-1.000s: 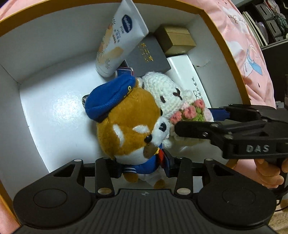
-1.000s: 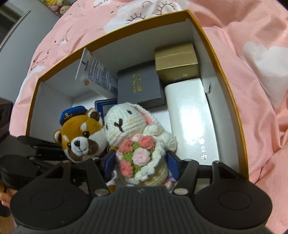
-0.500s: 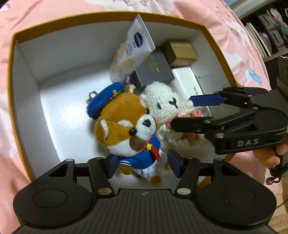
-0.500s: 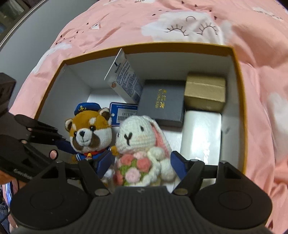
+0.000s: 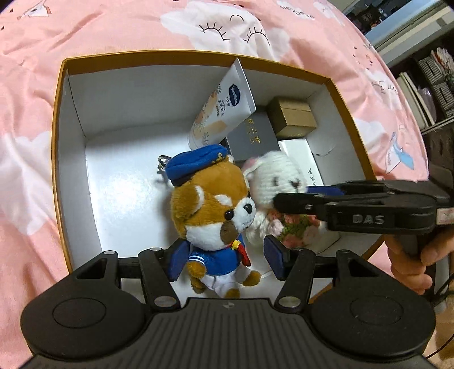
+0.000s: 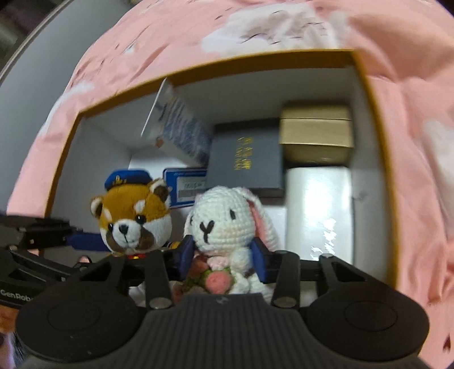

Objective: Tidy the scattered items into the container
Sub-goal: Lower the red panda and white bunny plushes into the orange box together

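A brown plush animal in a blue cap and sailor suit sits in the gold-rimmed white box. My left gripper stands open around its body, with a gap at the right pad. Next to it sits a white crochet rabbit with a flower bouquet. My right gripper is closing, and its blue pads press on the rabbit's body below the head. In the left wrist view the right gripper reaches in from the right and covers part of the blurred rabbit.
At the back of the box are a lotion tube, a dark grey box, a gold box and a white box. A blue tag lies behind the plush toys. Pink bedding surrounds the box. A hand holds the right gripper.
My left gripper has opened off the plush animal and drawn back from the box. My right gripper's jaws widened, then closed in on the rabbit, which has shifted.
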Tool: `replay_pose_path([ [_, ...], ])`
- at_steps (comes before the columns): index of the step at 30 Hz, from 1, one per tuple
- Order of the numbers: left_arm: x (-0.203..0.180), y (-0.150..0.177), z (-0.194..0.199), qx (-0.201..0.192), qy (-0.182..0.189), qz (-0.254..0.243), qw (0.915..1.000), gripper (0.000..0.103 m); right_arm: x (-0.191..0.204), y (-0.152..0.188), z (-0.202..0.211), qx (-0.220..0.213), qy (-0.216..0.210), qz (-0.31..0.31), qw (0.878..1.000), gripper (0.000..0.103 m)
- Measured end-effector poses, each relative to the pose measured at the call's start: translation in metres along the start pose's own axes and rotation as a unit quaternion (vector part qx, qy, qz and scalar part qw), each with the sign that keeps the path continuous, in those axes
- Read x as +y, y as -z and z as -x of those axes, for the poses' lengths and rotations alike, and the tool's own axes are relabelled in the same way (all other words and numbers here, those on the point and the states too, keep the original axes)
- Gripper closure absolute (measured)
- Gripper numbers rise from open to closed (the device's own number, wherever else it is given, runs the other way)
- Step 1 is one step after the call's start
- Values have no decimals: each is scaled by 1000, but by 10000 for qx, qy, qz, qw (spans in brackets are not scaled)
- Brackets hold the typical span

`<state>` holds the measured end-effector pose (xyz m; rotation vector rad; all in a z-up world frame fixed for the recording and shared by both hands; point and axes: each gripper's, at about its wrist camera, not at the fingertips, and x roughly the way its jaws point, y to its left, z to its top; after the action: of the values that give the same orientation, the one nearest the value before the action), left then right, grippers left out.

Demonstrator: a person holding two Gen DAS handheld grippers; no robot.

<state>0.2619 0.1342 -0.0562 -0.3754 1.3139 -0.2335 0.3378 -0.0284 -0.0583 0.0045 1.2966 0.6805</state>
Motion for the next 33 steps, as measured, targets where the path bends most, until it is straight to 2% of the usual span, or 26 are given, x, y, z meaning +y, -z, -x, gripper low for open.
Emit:
replay_pose_path([
  [4, -4, -1, -3, -163, -251, -35, 9995, 35, -6, 2, 13, -195, 137, -271, 9993, 60],
  [8, -11, 2, -10, -352, -663, -134, 9971, 35, -10, -2, 9, -122, 68, -387, 9992, 60],
  [12, -20, 12, -16, -506, -1119, -552, 9909, 35, -8, -1, 6, -98, 22, -349, 9993, 60],
  [16, -25, 21, -15, -649, -1302, -767, 9864, 35, -11, 1, 7, -84, -31, -334, 9994, 60],
  [19, -23, 23, -7, -791, -1112, -605, 9888, 35, -10, 2, 7, -73, -35, -300, 9995, 59],
  [22, -15, 19, -1, -684, -721, -276, 9947, 35, -11, 2, 7, -68, -51, -292, 9995, 59],
  [25, -11, 12, -1, -571, -567, 16, 9968, 35, -11, 2, 7, -59, -50, -265, 9996, 59],
  [28, -9, 4, -9, -420, -715, 195, 9964, 43, -11, 2, 6, -53, -32, -259, 9996, 59],
  [33, 3, -3, -20, -32, -243, 564, 9981, 51, -10, 2, 5, 64, -48, -157, 9998, 60],
])
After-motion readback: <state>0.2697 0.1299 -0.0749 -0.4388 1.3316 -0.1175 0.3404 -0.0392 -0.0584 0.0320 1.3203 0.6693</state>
